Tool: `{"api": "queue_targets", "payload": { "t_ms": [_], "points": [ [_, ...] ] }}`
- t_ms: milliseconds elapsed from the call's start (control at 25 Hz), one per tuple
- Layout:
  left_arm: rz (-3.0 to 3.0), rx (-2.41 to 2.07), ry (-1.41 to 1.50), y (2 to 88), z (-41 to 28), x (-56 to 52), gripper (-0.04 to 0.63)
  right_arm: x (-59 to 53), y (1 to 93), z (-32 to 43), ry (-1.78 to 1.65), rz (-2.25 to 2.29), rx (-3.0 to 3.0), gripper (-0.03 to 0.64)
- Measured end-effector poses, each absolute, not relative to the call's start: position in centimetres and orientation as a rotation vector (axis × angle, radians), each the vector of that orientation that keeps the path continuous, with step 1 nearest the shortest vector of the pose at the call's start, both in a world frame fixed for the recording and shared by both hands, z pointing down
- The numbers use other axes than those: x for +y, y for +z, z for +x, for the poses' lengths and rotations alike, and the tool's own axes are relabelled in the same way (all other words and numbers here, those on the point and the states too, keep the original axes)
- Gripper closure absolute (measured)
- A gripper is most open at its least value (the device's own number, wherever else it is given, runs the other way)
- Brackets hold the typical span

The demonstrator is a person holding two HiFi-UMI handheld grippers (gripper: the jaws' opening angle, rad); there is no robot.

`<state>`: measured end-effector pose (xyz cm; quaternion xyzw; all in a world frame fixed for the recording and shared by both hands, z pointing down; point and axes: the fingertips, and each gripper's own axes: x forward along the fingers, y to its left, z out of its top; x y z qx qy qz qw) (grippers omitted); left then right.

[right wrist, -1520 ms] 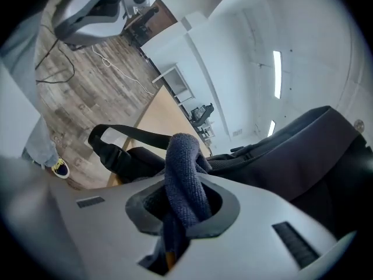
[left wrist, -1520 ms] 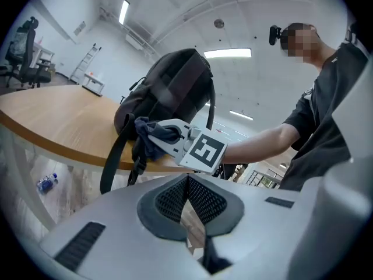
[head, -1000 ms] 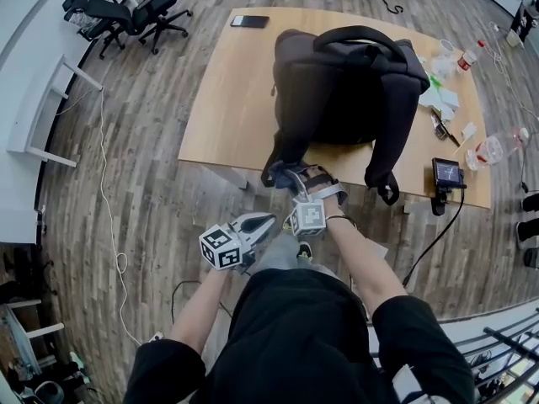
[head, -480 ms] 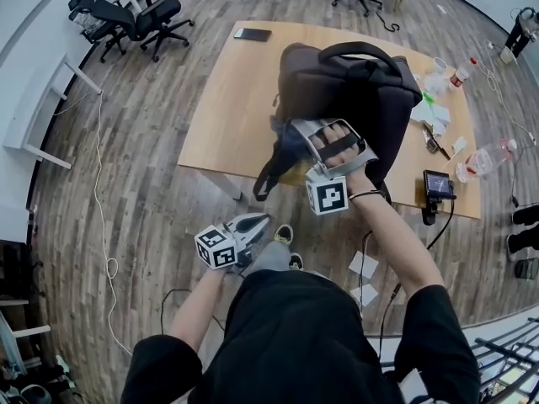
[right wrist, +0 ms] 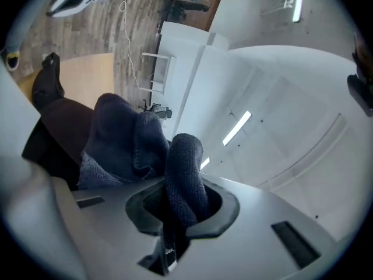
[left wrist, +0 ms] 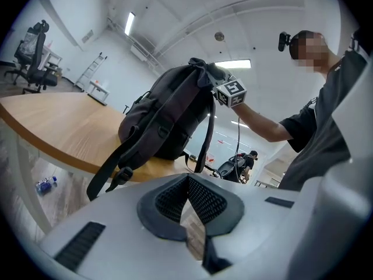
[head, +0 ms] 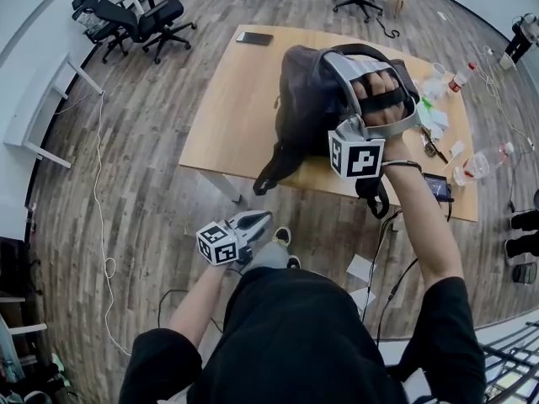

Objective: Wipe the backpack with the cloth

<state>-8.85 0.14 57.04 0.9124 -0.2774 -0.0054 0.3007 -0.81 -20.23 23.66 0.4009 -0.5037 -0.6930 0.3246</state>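
Right gripper view alone shows right gripper (right wrist: 175, 212) clamping cloth (right wrist: 182, 168), hidden in head view at backpack's (head: 305, 99) 1 o'clock; left gripper (left wrist: 187, 184) closed, empty.

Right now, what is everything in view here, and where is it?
backpack: one, dark, upright on the table
table: one, light wood, mid-room
cloth: one, dark blue, against the backpack
phone: one, black, table's far corner
bottles: at least two, clear, table's right end
office chairs: several, black, far floor
left gripper: one, grey, shut, empty, beside the person's legs
right gripper: one, grey, shut on the cloth
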Motion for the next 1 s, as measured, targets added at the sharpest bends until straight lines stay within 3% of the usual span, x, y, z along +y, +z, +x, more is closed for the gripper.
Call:
{"api": "queue_targets", "payload": {
  "t_ms": [240, 600, 920, 960, 1000],
  "points": [
    [2.389, -0.752, 0.006, 58.4, -9.4, 0.9, 0.58, -18.3, 30.3, -3.0, -1.724, 1.061, -1.521, 0.571],
    [2.366, -0.891, -0.026, 57.3, -12.1, -0.1, 0.58, -17.6, 57.9, -6.8, -1.135, 0.681, -1.729, 0.571],
    [2.592, -1.054, -0.074, 48.6, -12.5, -9.9, 0.578, -15.3, 58.9, -5.6, -0.864, 0.801, -1.936, 0.57],
    [2.626, -1.051, -0.068, 47.7, -11.7, -11.4, 0.567, -15.2, 58.3, -4.6, -0.852, 0.831, -1.944, 0.57],
    [2.654, -1.04, -0.05, 47.1, -10.8, -12.8, 0.49, -15.1, 57.5, -3.5, -0.843, 0.868, -1.944, 0.571]
  ]
}}
